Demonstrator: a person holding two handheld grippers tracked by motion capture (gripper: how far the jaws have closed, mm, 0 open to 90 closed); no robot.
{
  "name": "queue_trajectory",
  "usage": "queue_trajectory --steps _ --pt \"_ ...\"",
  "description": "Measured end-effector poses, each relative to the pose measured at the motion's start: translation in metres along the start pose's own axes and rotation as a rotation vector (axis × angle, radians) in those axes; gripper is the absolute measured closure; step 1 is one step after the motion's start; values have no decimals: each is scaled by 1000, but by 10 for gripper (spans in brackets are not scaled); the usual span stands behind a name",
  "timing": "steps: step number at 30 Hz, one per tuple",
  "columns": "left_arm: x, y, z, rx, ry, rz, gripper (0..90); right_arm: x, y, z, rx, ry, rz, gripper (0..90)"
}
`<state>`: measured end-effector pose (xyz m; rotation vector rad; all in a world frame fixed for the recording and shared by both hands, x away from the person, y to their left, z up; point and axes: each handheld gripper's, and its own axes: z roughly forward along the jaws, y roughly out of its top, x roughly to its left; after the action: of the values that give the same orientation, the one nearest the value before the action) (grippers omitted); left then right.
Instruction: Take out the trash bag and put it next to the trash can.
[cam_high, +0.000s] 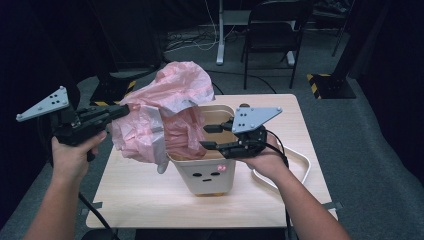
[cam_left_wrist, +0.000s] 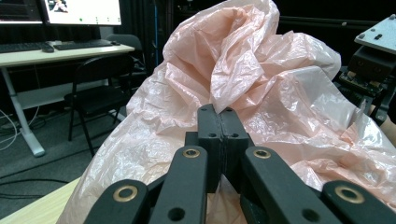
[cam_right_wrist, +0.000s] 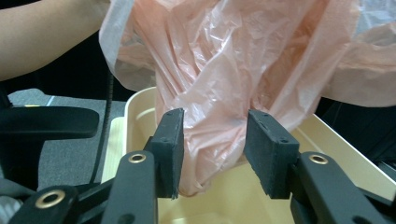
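Presently: left gripper (cam_high: 120, 111) at left of table (cam_high: 140, 195), jaws clenched on edge of pink plastic bag (cam_high: 170, 100), pads pressed together with film pinched between. Bag billows up, lower part hanging into cream bin (cam_high: 205, 175) at table centre. Right gripper (cam_high: 210, 136) over bin's right rim, jaws released, standing apart with bag's hanging fold between them, pads not pressing. Chair (cam_high: 272, 30) far behind table.

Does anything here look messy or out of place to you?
Yes: the pink plastic bag isn't lining the cream bin. Most of it billows crumpled outside, above the bin's left rim, with one part hanging inside. The left gripper pinches it; the right gripper is open over the bin.
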<state>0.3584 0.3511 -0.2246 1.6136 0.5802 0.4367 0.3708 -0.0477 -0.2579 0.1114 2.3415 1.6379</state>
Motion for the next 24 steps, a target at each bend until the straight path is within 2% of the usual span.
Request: queue_trajectory --steps 7,9,17,24 --pt "1 5 1 5 -1 11 897 2 4 8 19 23 -3 573" --pt "0 8 0 -7 -2 12 897 1 3 11 31 27 0 580" --pt "1 14 -9 -17 18 21 897 0 5 16 52 43 6 612" --pt "2 8 -6 -6 15 12 897 1 6 16 81 64 -6 752"
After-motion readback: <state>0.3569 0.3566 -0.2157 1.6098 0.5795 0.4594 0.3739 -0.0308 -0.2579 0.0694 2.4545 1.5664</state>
